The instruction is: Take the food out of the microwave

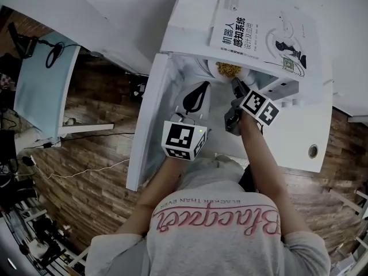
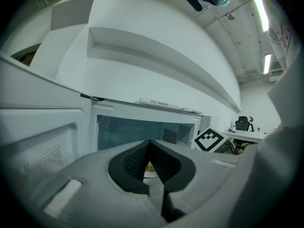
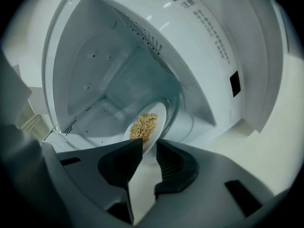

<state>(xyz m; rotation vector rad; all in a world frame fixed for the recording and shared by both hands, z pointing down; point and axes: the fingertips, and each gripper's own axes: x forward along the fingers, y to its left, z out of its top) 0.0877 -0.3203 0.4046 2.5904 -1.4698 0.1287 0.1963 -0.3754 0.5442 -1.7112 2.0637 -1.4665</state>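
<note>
A white plate (image 3: 159, 118) with a heap of yellowish food (image 3: 143, 126) sits inside the open microwave (image 3: 109, 75). My right gripper (image 3: 149, 147) reaches into the cavity, its jaws closed on the plate's near rim and rolled to one side. In the head view the food (image 1: 229, 69) shows just inside the opening, with the right gripper (image 1: 237, 88) at it. My left gripper (image 1: 195, 96) hangs shut in front of the opening, holding nothing. In the left gripper view its fingertips (image 2: 150, 144) meet, and a bit of the food (image 2: 149, 166) shows behind them.
The microwave door (image 1: 146, 131) stands swung open to the left. A book (image 1: 259, 36) lies on top of the microwave. The microwave stands on a white counter (image 1: 299, 148). A desk (image 1: 40, 85) and cables on the wooden floor are at the left.
</note>
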